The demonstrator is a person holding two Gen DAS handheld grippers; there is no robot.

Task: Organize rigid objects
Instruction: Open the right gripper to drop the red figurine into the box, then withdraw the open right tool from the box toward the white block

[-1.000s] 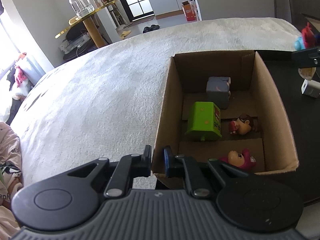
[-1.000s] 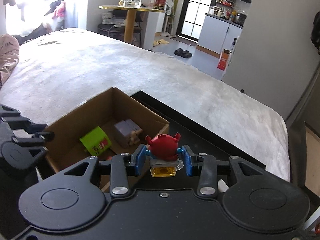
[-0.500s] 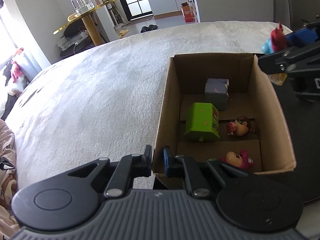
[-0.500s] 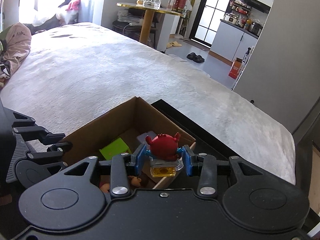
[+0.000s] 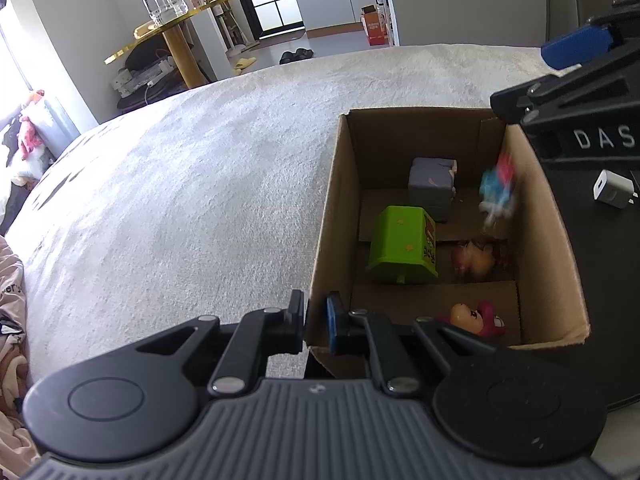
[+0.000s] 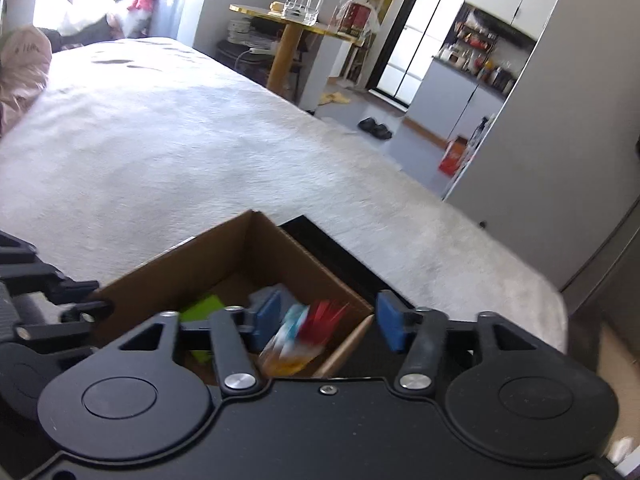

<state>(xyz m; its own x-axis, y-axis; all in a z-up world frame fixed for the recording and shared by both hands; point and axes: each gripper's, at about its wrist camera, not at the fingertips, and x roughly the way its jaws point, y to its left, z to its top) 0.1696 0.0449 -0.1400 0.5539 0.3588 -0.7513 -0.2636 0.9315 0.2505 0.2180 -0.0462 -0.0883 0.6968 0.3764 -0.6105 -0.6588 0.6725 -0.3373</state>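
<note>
- The left gripper (image 5: 316, 322) sits nearest, its jaws pinched tight on the near left corner of the cardboard box (image 5: 326, 216), one finger outside the wall and one inside.
- The right gripper (image 6: 326, 326) hovers over the box's right wall; its jaws are opening, and its blue pads (image 6: 390, 326) stand clear of the toy between them.
- That red and blue crab toy (image 5: 498, 190) is a blur of motion inside the box, close against the right wall toward the far end, touching neither pad.
- On the box floor, a pink and yellow figure (image 5: 478, 318) lies at the near right corner.
- Behind it a small red and orange figure (image 5: 474, 260) lies by the right wall, with a green block (image 5: 404, 246) to its left, mid-floor.
- A grey block (image 5: 432, 184) stands toward the far wall.
- The box rests on a black surface (image 5: 612, 280), its left side over a pale bedspread (image 5: 180, 200).
- A white charger plug (image 5: 614, 190) lies on the black surface, right of the box.
</note>
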